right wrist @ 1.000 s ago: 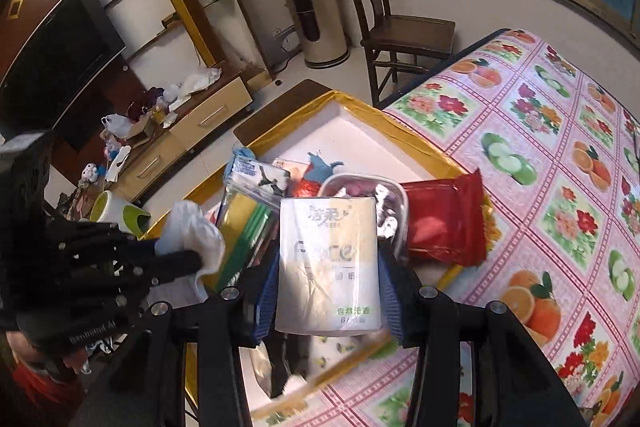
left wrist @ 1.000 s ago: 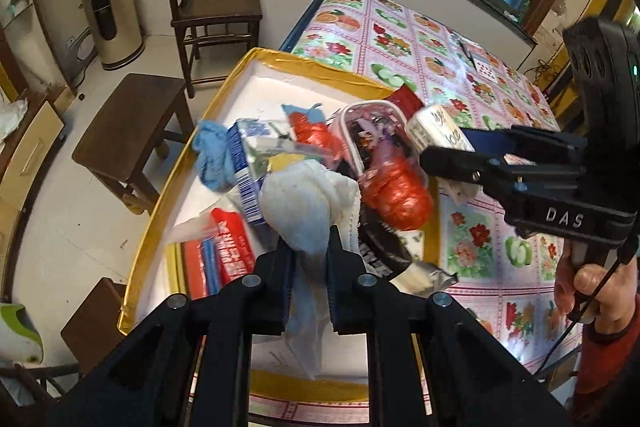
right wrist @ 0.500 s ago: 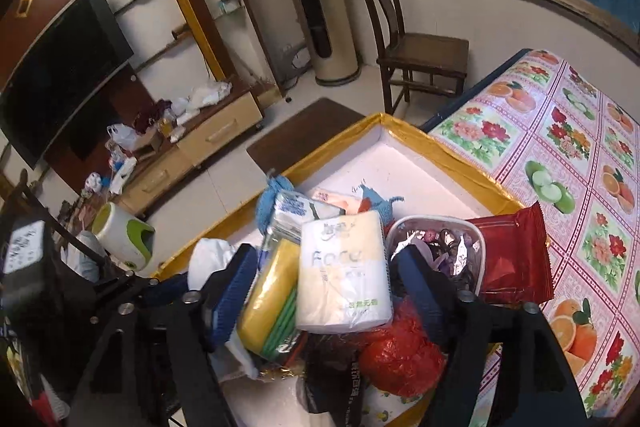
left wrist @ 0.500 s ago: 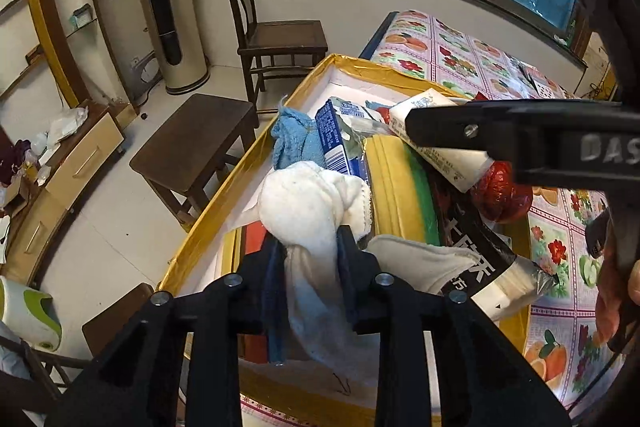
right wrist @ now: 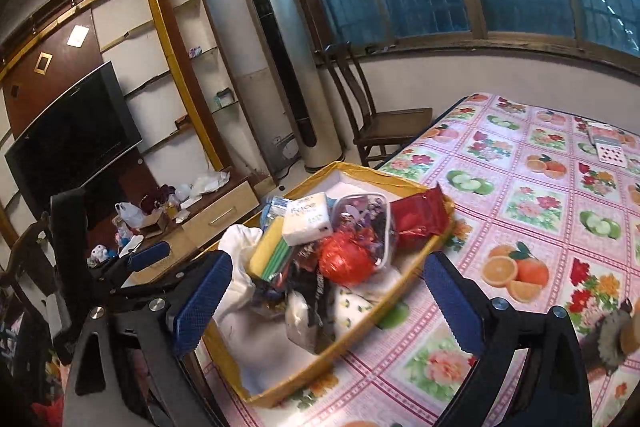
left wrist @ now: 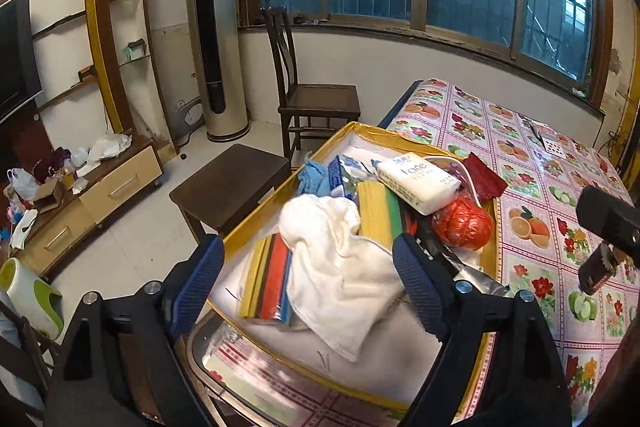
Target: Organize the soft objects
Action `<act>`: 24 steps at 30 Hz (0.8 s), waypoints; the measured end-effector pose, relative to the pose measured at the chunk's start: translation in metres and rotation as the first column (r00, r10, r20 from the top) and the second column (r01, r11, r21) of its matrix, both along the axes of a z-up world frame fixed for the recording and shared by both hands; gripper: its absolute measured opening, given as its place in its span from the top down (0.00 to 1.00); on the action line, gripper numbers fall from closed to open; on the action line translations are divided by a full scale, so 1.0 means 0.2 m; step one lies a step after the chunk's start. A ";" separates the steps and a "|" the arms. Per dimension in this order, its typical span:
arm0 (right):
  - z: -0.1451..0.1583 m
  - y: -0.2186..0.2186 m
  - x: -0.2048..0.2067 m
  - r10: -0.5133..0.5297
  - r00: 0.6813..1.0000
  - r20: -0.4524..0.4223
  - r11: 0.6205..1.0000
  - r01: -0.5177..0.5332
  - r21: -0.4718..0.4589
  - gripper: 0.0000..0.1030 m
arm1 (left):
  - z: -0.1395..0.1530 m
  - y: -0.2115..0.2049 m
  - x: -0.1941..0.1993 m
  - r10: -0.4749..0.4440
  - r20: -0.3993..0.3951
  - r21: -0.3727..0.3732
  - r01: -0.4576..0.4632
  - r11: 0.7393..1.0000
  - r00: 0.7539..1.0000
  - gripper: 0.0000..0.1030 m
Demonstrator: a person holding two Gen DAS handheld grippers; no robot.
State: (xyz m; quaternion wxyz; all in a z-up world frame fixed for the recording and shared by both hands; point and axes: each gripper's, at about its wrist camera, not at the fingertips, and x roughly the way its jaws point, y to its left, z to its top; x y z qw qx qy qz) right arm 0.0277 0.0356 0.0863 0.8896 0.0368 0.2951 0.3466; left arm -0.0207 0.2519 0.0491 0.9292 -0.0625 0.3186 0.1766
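Note:
A shallow yellow-rimmed tray [left wrist: 256, 211] [right wrist: 360, 319] sits at the table's corner, piled with soft goods. A white cloth [left wrist: 340, 267] [right wrist: 240, 251] lies loose on the near side of the pile. A white tissue pack [left wrist: 418, 183] [right wrist: 308, 219] rests on top, beside a red crinkled bag [left wrist: 462, 223] [right wrist: 344, 259] and a yellow-green sponge pack [left wrist: 378, 213] [right wrist: 272, 251]. My left gripper [left wrist: 308, 287] is open, held back above the cloth and holding nothing. My right gripper [right wrist: 328, 299] is open too, raised clear of the pile.
A floral oilcloth [right wrist: 540, 211] covers the table to the right of the tray. Playing cards [right wrist: 608, 143] lie far back. A dark stool [left wrist: 230, 183] and a wooden chair [left wrist: 316, 103] stand past the tray's left edge. A red snack packet [right wrist: 420, 215] leans on the tray's far rim.
The left gripper let go of the white cloth, which now lies on the pile. The right gripper released the tissue pack onto the top. Both grippers opened and drew back upward.

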 end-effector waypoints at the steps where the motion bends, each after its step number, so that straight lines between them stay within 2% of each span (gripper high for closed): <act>1: -0.01 -0.05 -0.04 -0.018 1.000 0.019 1.000 0.018 -0.003 0.03 | 0.00 -0.02 -0.01 -0.005 0.006 -0.021 0.006 1.000 1.000 0.16; 3: -0.03 -0.15 -0.11 -0.052 0.996 0.076 0.998 0.054 -0.025 0.01 | 0.02 -0.08 -0.03 -0.036 0.035 -0.059 0.038 0.998 0.999 0.15; 6: -0.08 -0.27 -0.20 -0.095 0.984 0.151 0.993 0.105 -0.056 0.00 | 0.06 -0.18 -0.06 -0.076 0.063 -0.053 0.079 0.995 0.995 0.05; 7: -0.10 -0.30 -0.22 -0.106 0.981 0.162 0.991 0.118 -0.067 0.00 | 0.07 -0.21 -0.06 -0.103 0.069 -0.065 0.107 0.992 0.992 0.00; 10: -0.15 -0.40 -0.26 -0.133 0.976 0.173 0.987 0.146 -0.067 0.00 | 0.09 -0.29 -0.08 -0.160 0.100 -0.116 0.172 0.978 0.982 0.00; 13: -0.19 -0.47 -0.26 -0.151 0.975 0.164 0.983 0.165 -0.077 0.00 | 0.08 -0.37 -0.06 -0.192 0.078 -0.110 0.200 0.974 0.978 0.00; 16: -0.21 -0.53 -0.28 -0.174 0.973 0.151 0.980 0.185 -0.065 0.00 | 0.07 -0.46 -0.01 -0.231 0.020 -0.123 0.232 0.965 0.973 0.00; 19: -0.23 -0.59 -0.28 -0.190 0.973 0.132 0.980 0.196 -0.040 0.00 | 0.05 -0.55 0.00 -0.245 -0.014 -0.081 0.243 0.967 0.969 0.00; 24: -0.22 -0.64 -0.29 -0.207 0.970 0.130 0.977 0.213 -0.033 0.00 | 0.05 -0.64 0.00 -0.262 -0.010 -0.010 0.262 0.965 0.965 0.00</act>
